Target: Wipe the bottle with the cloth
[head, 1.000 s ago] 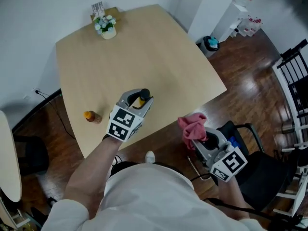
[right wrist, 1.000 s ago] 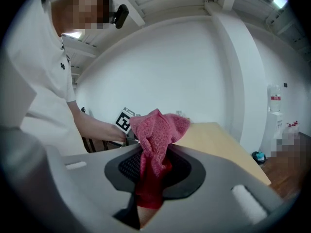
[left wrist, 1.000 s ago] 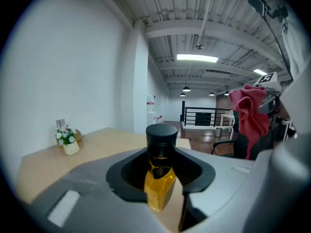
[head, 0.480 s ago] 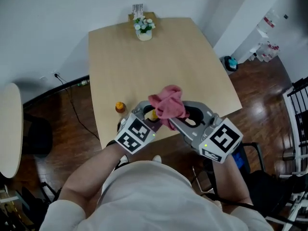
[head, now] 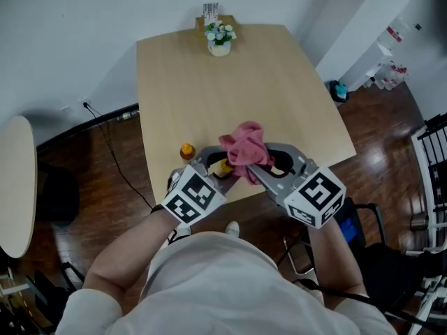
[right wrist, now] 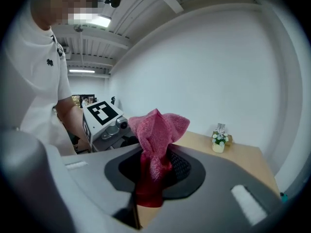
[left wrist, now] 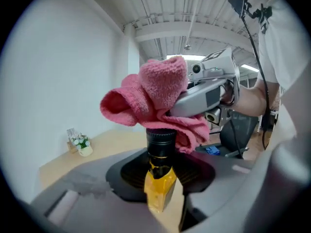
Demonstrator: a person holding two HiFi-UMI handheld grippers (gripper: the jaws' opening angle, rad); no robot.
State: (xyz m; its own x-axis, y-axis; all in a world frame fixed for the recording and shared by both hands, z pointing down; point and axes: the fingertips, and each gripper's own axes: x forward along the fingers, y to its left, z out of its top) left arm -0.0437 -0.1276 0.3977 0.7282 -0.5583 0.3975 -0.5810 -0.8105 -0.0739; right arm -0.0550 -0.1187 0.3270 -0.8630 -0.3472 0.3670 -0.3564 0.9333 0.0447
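Note:
My left gripper (head: 218, 165) is shut on a small yellow bottle (head: 223, 166) with a black cap, held up above the near edge of the wooden table (head: 279, 82). In the left gripper view the bottle (left wrist: 160, 176) stands upright between the jaws of that gripper (left wrist: 163, 191). My right gripper (head: 257, 167) is shut on a pink cloth (head: 244, 146), which lies over the bottle's cap. The left gripper view shows the cloth (left wrist: 155, 93) draped on the cap, with the right gripper (left wrist: 209, 93) behind it. In the right gripper view the cloth (right wrist: 155, 135) rises from that gripper (right wrist: 151, 186) and hides the bottle.
A small orange bottle (head: 186, 150) lies on the table near its left edge. A flower pot (head: 219, 38) stands at the table's far edge. A round table (head: 14, 187) is at the left, a chair (head: 363, 250) at the right, and a cable (head: 105, 121) on the floor.
The right gripper has swung in from beyond the table's right edge and brought the cloth onto the bottle's cap. The left gripper has moved a little up and right with the bottle.

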